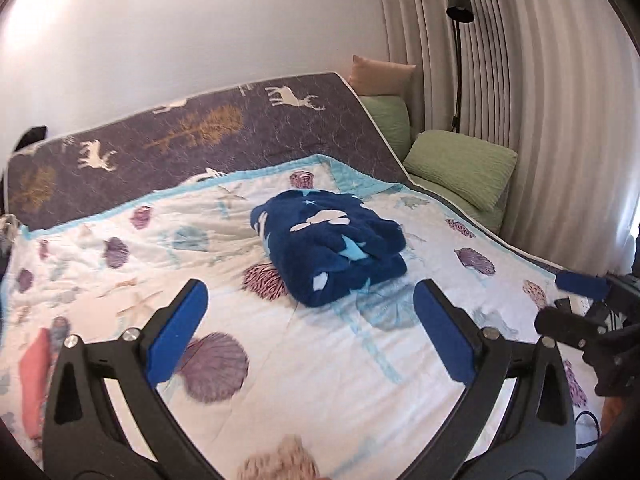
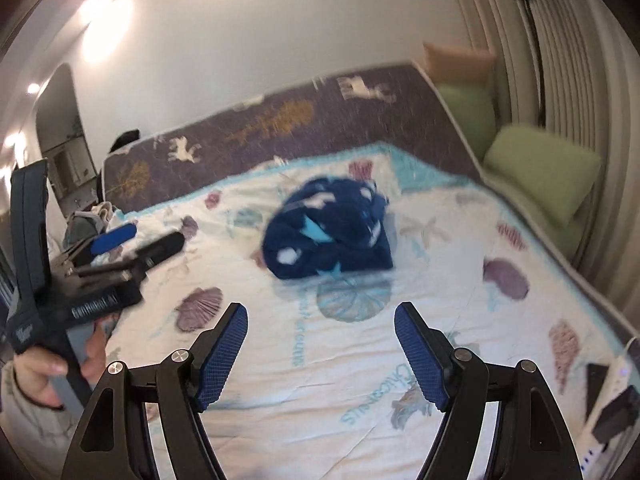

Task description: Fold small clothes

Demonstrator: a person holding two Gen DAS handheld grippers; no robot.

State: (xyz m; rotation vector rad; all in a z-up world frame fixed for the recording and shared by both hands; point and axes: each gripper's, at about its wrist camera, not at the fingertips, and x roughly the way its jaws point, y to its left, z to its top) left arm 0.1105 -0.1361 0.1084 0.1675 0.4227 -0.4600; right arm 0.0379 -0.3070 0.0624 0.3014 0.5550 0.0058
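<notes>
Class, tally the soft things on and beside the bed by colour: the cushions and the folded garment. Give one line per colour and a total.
Green cushions: 2
Peach cushion: 1
Dark blue folded garment: 1
Total: 4

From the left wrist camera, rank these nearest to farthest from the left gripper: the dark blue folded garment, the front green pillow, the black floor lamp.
From the left gripper:
1. Dark blue folded garment, straight ahead on the quilt.
2. Front green pillow, beyond it to the right, off the quilt's edge.
3. Black floor lamp, farthest, against the curtain at the back right.
</notes>
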